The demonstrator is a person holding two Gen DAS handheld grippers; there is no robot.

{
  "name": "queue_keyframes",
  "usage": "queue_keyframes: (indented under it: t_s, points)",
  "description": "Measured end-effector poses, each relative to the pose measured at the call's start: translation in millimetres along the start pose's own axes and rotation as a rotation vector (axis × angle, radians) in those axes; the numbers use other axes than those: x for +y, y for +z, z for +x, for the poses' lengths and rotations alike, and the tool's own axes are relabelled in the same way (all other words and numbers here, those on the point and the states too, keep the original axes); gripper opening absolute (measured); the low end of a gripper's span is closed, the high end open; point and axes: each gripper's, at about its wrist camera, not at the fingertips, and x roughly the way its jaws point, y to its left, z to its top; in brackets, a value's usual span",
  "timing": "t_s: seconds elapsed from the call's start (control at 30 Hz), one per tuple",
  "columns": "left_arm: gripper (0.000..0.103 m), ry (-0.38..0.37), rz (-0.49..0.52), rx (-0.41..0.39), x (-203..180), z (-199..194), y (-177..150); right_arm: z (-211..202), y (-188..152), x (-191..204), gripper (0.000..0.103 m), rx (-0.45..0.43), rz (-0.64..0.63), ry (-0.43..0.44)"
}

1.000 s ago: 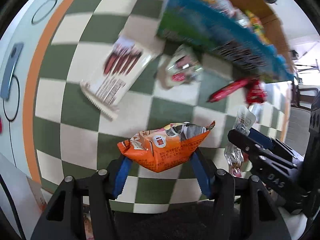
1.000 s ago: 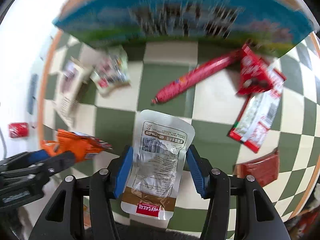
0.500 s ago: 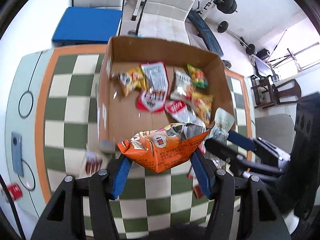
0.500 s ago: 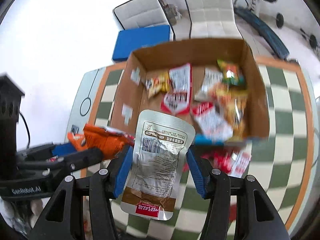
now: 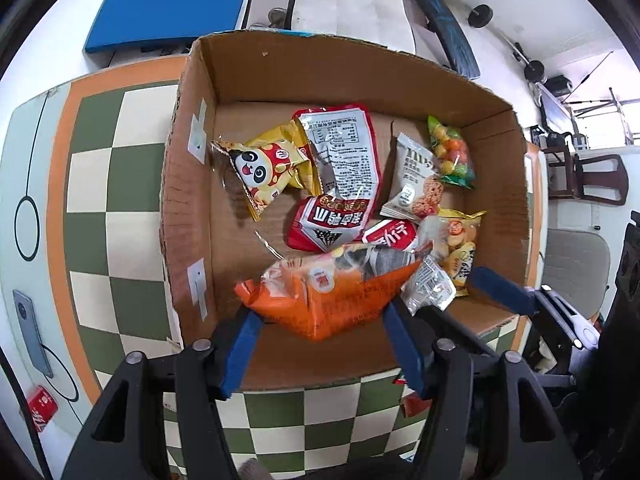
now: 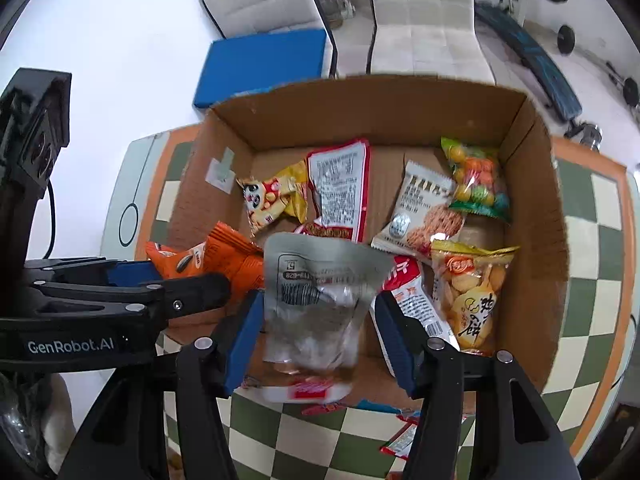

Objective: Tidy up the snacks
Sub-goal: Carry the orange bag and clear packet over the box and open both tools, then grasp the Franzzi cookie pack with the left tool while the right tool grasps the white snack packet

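Observation:
Both grippers hang over the open cardboard box (image 5: 188,128) (image 6: 360,104), pointing steeply down. My left gripper (image 5: 322,312) has an orange snack packet (image 5: 328,300) between its blue pads. Its jaws are opening, and the pads still touch the packet's sides. From the right wrist view, the left gripper (image 6: 216,280) and the orange packet (image 6: 224,256) sit at the box's left wall. My right gripper (image 6: 319,296) is opening too. The silver pouch (image 6: 320,292) between its pads is blurred and dropping clear of them. That silver pouch (image 5: 428,288) also shows in the left wrist view.
Several snacks lie in the box: a panda packet (image 5: 264,164), a red-and-white packet (image 5: 344,152), a biscuit packet (image 5: 416,184), a candy bag (image 5: 452,152) and a yellow cracker bag (image 6: 472,292). On the checkered tablecloth (image 5: 104,200) are a phone (image 5: 28,328), a red can (image 5: 40,404) and loose red packets (image 6: 404,436).
Both grippers rose from the table and carried their packets over the box. The silver pouch has now slipped down from the right pads. The orange packet sits as before between the left pads.

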Motion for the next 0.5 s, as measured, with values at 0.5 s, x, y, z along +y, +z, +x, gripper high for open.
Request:
queue_keyframes:
  t_s: [0.5]
  points:
    - [0.091,0.154,0.083,-0.306,-6,-57,-24,-27,-8,-9,0.091,-0.105,-0.005,-0.020]
